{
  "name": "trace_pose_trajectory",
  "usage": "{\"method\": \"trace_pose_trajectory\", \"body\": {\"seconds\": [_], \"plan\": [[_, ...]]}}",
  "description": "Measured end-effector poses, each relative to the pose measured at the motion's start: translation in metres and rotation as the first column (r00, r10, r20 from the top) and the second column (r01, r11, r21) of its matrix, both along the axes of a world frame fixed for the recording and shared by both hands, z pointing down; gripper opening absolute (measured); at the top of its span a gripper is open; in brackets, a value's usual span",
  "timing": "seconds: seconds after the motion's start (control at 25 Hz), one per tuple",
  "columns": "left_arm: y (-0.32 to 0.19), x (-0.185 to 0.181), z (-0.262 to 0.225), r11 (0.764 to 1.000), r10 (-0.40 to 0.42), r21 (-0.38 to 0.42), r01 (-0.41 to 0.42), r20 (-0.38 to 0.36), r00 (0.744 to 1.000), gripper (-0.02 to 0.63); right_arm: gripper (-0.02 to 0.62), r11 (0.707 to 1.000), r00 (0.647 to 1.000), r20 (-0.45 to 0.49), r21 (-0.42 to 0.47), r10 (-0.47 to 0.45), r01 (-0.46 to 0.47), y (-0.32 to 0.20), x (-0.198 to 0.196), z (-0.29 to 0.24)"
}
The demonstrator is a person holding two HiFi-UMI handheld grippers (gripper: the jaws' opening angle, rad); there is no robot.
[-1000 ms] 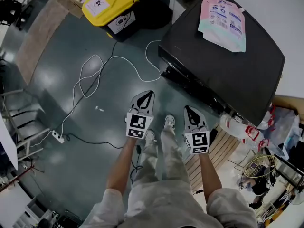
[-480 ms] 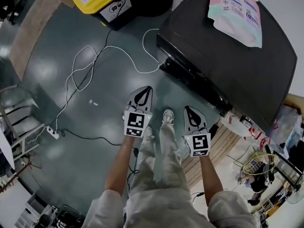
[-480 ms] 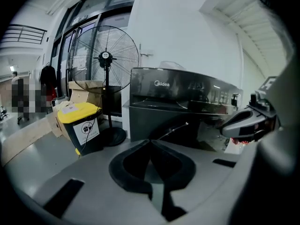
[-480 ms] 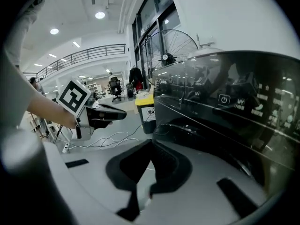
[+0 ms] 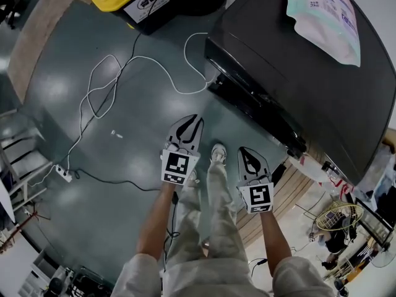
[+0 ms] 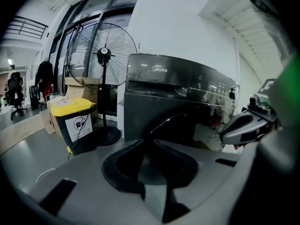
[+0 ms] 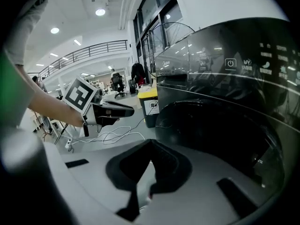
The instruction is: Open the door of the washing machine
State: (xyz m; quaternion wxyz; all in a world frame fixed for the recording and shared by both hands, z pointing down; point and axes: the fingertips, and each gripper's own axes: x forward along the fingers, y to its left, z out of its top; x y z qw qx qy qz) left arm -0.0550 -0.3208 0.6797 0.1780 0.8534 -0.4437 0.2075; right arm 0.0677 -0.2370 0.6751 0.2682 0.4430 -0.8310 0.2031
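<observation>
Standing here, the black washing machine (image 5: 309, 85) is the thing to go by. Only the head view shows its flat top, with a pink and mint pouch (image 5: 325, 17) lying on it. That view also has a white cable (image 5: 148, 64) looping over the floor out from the machine's front. The person stands just in front of the machine with both tongs held low.

The gripper views give you the front instead. The left gripper (image 6: 151, 142) looks across at the machine's front. A yellow-lidded bin (image 6: 72, 107) and a standing fan (image 6: 103, 55) sit off to the machine's side. Its jaws have just been opening a hair, but the tips look together with nothing between them.

The right gripper (image 7: 150, 143) is up close to the machine, jaws closed and empty. The round dark door (image 7: 220, 135) sits below the lit control strip. It's glossy, full of reflections, and looks shut, though the glare makes that hard to swear to.
</observation>
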Motion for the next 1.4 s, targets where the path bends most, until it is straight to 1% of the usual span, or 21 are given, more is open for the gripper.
{"method": "trace_pose_trajectory", "body": {"seconds": [0.08,0.24,0.28,0.36,0.48,0.56,0.6,0.68,0.8,0.88,1.08,1.24,1.4], "plan": [[0.003,0.004,0.007,0.999,0.034,-0.006,-0.034,-0.002,0.999,0.141,-0.002,1.000,1.000,0.001,-0.003,0.001,-0.001,0.000,0.000,0.005],[0.002,0.012,0.023,0.995,0.096,0.000,-0.096,0.009,0.995,0.279,-0.002,1.000,1.000,0.003,-0.011,-0.002,0.002,0.001,0.001,0.013],[0.001,0.014,0.027,0.994,0.114,0.003,-0.114,0.019,0.993,0.301,-0.002,1.000,1.000,0.002,-0.015,-0.004,0.004,0.002,0.002,0.016],[-0.002,0.019,0.035,0.988,0.153,0.010,-0.153,0.050,0.987,0.317,-0.002,1.000,1.000,-0.003,-0.020,-0.004,0.004,0.005,0.005,0.020],[-0.013,0.029,0.045,0.977,0.207,0.028,-0.211,0.103,0.973,0.321,-0.002,0.999,1.000,-0.006,-0.037,-0.004,0.003,0.009,0.009,0.027],[-0.020,0.036,0.051,0.966,0.246,0.039,-0.254,0.146,0.958,0.321,-0.002,0.999,1.000,-0.007,-0.046,-0.004,0.004,0.011,0.011,0.031],[-0.024,0.039,0.055,0.959,0.270,0.043,-0.282,0.175,0.947,0.321,-0.002,0.999,1.000,-0.007,-0.049,-0.003,0.003,0.012,0.012,0.032],[-0.029,0.045,0.062,0.935,0.327,0.053,-0.350,0.246,0.912,0.321,-0.002,0.999,1.000,-0.009,-0.052,-0.004,0.003,0.012,0.015,0.035],[-0.034,0.055,0.072,0.889,0.407,0.057,-0.454,0.352,0.843,0.321,-0.002,0.998,1.000,-0.013,-0.058,-0.008,0.007,0.010,0.019,0.040],[-0.037,0.060,0.077,0.863,0.440,0.056,-0.501,0.402,0.803,0.321,-0.002,0.998,1.000,-0.015,-0.059,-0.009,0.008,0.008,0.021,0.042],[-0.048,0.068,0.086,0.816,0.481,0.055,-0.576,0.488,0.728,0.321,-0.002,0.998,1.000,-0.011,-0.058,-0.015,0.014,0.004,0.021,0.045],[-0.057,0.074,0.097,0.765,0.516,0.035,-0.644,0.566,0.643,0.321,-0.002,0.998,1.000,0.000,-0.060,-0.017,0.017,0.003,0.018,0.048],[-0.062,0.084,0.105,0.718,0.553,0.010,-0.696,0.600,0.578,0.321,-0.002,0.997,1.000,0.004,-0.070,-0.024,0.024,0.006,0.020,0.051]]}}
